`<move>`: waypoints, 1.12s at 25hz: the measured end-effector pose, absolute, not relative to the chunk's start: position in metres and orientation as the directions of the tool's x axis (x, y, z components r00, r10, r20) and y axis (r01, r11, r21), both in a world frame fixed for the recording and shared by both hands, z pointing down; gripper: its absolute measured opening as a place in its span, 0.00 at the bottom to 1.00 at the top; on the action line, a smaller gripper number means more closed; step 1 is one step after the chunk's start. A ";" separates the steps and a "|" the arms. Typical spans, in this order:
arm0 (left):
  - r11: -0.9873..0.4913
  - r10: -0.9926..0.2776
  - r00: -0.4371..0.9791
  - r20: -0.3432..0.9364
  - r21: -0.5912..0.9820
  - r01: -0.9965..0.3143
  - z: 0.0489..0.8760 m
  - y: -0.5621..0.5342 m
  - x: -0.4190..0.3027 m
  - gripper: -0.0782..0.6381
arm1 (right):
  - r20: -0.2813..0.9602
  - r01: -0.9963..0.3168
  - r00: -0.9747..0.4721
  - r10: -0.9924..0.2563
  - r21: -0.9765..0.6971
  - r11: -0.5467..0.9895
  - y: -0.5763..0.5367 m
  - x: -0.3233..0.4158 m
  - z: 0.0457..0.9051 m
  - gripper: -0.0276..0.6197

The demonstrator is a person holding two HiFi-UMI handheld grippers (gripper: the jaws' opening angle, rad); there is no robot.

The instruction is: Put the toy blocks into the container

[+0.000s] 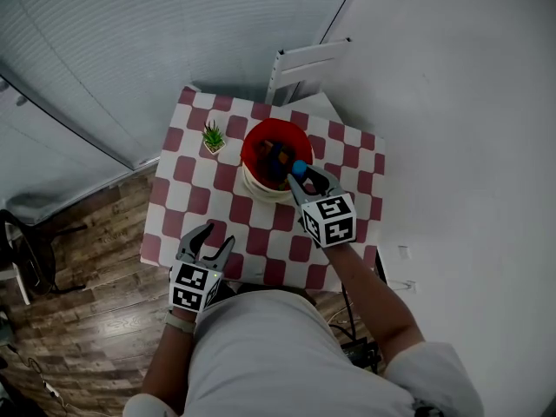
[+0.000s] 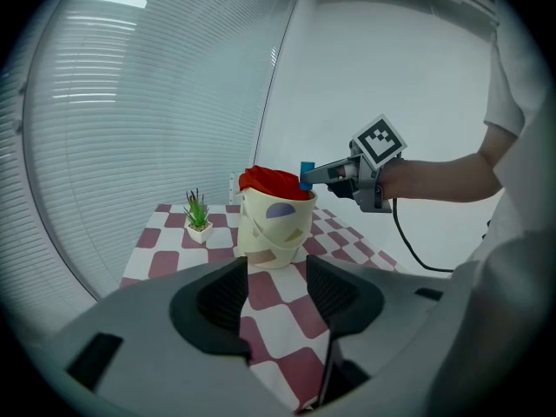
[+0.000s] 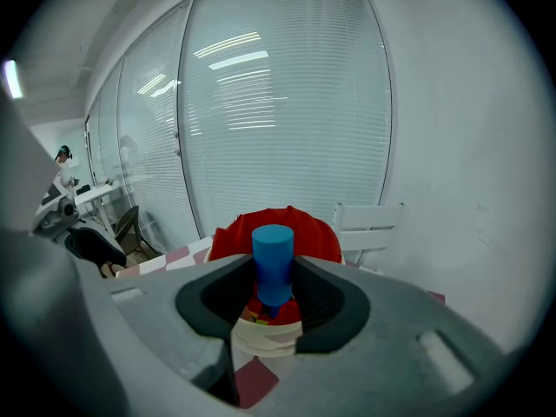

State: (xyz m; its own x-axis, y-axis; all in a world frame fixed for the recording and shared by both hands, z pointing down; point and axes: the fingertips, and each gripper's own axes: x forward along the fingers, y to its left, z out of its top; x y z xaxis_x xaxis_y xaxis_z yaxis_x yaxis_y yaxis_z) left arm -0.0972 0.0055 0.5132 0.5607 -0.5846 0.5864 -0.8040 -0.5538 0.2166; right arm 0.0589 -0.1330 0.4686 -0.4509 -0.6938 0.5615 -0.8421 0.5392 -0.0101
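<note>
**Blue block over the bucket, drop pending**

Nearest me, the L gripper (image 1: 217, 235) hovers at the table's (image 1: 187, 191) near edge, jaws wide w/ nothing between them (only checked cloth shows thru the gap). Further out, the R gripper (image 1: 304, 177) is clamped on a blue block (image 3: 273, 254), an upright cylinder held just above the rim of the bucket (image 2: 274, 226), not yet inside. A few coloured blocks already lie in its red lining, and I see no loose ones on the cloth, so I reckon this is prob. the last one. What's left is to open the jaws and let it fall in. Beyond the bucket are a small plant (image 1: 213, 136) and a white chair (image 1: 306, 62), neither in the way.
</note>
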 end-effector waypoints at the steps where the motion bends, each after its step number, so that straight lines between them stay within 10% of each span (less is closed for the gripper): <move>1: -0.550 -0.586 0.560 0.586 0.220 -0.806 0.513 0.005 -0.098 0.38 | 0.568 -0.840 -0.452 -0.688 -0.011 0.543 -0.134 0.057 0.471 0.26; 28: -0.532 -0.585 0.556 0.591 0.238 -0.813 0.520 -0.001 -0.103 0.38 | 0.594 -0.815 -0.486 -0.641 -0.044 0.577 -0.136 0.046 0.483 0.27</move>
